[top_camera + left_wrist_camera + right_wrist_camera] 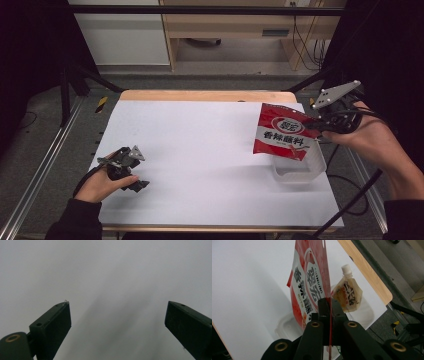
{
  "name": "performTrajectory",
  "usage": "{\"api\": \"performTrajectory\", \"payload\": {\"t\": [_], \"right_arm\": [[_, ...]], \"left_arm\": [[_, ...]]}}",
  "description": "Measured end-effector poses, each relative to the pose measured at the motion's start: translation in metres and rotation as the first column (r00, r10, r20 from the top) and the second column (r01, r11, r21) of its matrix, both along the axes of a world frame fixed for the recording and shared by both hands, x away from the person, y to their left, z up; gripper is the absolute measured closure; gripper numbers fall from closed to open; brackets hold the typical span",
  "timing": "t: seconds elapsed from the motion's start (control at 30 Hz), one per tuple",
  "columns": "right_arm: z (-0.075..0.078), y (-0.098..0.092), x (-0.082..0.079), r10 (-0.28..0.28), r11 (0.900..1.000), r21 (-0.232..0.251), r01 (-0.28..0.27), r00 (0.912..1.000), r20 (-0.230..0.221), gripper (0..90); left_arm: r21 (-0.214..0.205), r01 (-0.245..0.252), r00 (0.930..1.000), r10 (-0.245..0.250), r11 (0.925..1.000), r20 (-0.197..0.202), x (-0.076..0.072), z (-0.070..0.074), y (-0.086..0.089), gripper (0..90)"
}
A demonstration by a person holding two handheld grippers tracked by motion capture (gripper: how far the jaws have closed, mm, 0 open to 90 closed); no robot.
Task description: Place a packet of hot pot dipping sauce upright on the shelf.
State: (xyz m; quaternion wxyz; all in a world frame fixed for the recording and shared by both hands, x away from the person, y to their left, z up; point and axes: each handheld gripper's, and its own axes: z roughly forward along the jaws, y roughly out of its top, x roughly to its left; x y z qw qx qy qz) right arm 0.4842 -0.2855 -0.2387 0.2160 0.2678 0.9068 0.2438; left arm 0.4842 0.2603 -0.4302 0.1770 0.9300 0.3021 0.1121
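Pinching the red sauce packet (pixel 282 133) by its edge in my right gripper (pixel 320 122), I hang it over the clear tub (pixel 300 170) for dropping in, while my left gripper (pixel 117 322) rests with jaws open on the surface (pixel 200 150).

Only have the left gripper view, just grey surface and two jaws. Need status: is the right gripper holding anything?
Observer: Yes. The right gripper is shut on the edge of a red seasoning packet.
Operator: Where is the packet?
Observer: Held up over a clear plastic container at the right side of the white table.
Operator: Anything in the container?
Observer: A small spouted sauce pouch lies in it.
Operator: And my left gripper?
Observer: The left gripper rests low at the table's left, jaws apart, nothing between them.
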Motion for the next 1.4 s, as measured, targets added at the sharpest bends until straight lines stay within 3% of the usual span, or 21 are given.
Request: {"api": "performTrajectory", "payload": {"t": [0.57,1.4], "right_arm": [[-0.002,-0.020,-0.003,-0.066,0.9978,0.004,0.066,0.9977,-0.018,90.0],[0.001,-0.018,-0.002,-0.063,0.9980,-0.006,0.063,0.9972,-0.040,90.0]], "left_arm": [[0.005,0.005,1.0000,-0.005,1.0000,-0.007,0.000,-0.002,-0.001,6.7],[0.007,0.008,0.9999,-0.008,0.9999,-0.009,-0.001,-0.001,-0.001,6.7]]}}
